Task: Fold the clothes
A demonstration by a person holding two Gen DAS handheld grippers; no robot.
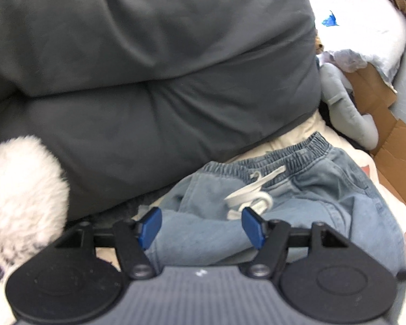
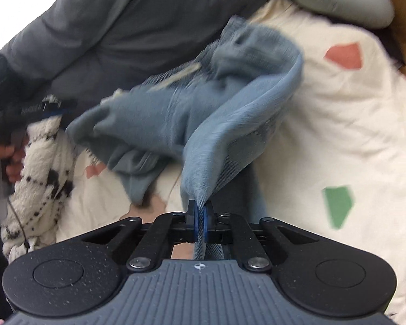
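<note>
Right gripper (image 2: 200,218) clamped on jeans (image 2: 216,124) fabric, lifted taut — left gripper (image 1: 201,226) spread wide, low over jeans, gripping nothing.

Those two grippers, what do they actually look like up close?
Each gripper, left and right, has blue finger pads on black linkage arms, two round black discs, and a ribbed grey body bearing a small white mark.

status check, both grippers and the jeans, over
Left gripper open over the light blue denim trousers. Right gripper shut on a trouser fold, pulling it taut. Fluffy white spotted garment alongside; grey cushion behind.
</note>
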